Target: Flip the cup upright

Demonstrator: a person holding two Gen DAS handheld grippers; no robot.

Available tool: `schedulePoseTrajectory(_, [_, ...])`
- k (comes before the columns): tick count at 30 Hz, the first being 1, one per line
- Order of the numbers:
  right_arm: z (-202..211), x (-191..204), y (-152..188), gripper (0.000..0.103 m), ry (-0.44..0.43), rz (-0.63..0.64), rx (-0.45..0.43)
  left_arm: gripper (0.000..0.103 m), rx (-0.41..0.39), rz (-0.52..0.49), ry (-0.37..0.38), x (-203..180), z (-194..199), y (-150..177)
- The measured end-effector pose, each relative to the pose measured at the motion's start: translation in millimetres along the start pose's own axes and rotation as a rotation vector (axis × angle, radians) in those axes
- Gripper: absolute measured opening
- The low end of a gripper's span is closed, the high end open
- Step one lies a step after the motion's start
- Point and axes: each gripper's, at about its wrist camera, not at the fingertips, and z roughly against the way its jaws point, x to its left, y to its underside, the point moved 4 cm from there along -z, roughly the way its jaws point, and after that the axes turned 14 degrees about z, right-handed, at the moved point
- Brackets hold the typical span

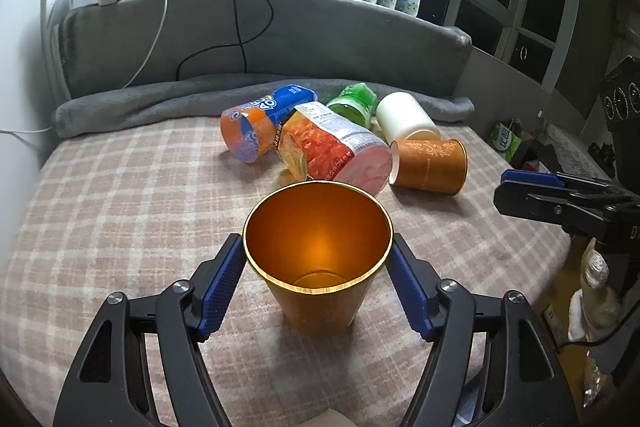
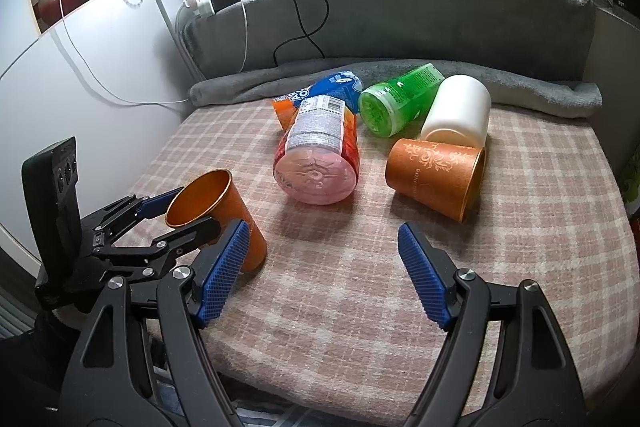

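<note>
We have the orange cup (image 1: pixel 318 267) between the blue-padded fingers (image 1: pixel 224 283) of our left gripper (image 1: pixel 318 247), held just under its rim, mouth up. From the right wrist view the cup (image 2: pixel 224 215) leans toward that gripper rather than standing straight, with its base down on the checked blanket (image 2: pixel 520 227). The pads look pressed to both sides of the cup, so we judge it gripped. By our reading the flip is nearly done: what is left is to bring the cup fully vertical, settle it and let go.

Beyond the cup, farther from us, lies a heap of toppled things: a red-labelled bottle (image 2: pixel 316 155) nearest the cup, a second orange cup (image 2: pixel 436 175) on its side to the bottle's right, then a blue bottle (image 2: pixel 332 89), a green jar (image 2: pixel 396 99) and a white cup (image 2: pixel 458 113).

Our right gripper (image 2: pixel 320 267) hangs over the blanket to the right of the held cup, fingers spread wide, holding nothing.
</note>
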Motion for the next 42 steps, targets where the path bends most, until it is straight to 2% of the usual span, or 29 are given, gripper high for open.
schedulePoseTrajectory(10, [5.4, 4.1, -4.0, 0.080, 0.043, 0.023, -0.036, 0.074, -0.010, -0.007, 0.005, 1.1, 16.4, 4.3])
schedulePoseTrajectory(12, [7.3, 4.3, -4.9, 0.088, 0.053, 0.023, -0.050, 0.075, -0.015, -0.006, 0.010, 1.7, 21.4, 4.9])
schedulePoseTrajectory(20, [17.9, 9.8, -9.4, 0.091, 0.140, 0.063, -0.101, 0.076, -0.058, 0.003, 0.026, 2.4, 45.1, 3.7])
schedulePoseTrajectory(26, [30.9, 10.6, -12.7, 0.094, 0.222, 0.074, -0.160, 0.076, -0.174, -0.005, -0.004, -1.1, 71.2, -5.6])
schedulePoseTrajectory(31, [39.4, 7.1, -15.4, 0.094, 0.278, 0.060, -0.197, 0.076, -0.312, -0.015, -0.066, -2.3, 93.2, -14.9])
schedulePoseTrajectory(39, [52.8, 1.2, -19.1, 0.095, 0.381, 0.054, -0.259, 0.080, -0.510, 0.036, -0.146, 3.5, 124.8, -30.8])
schedulePoseTrajectory(42, [59.7, 2.2, -20.5, 0.103, 0.417, 0.064, -0.294, 0.080, -0.559, 0.053, -0.164, 4.8, 132.6, -35.1])
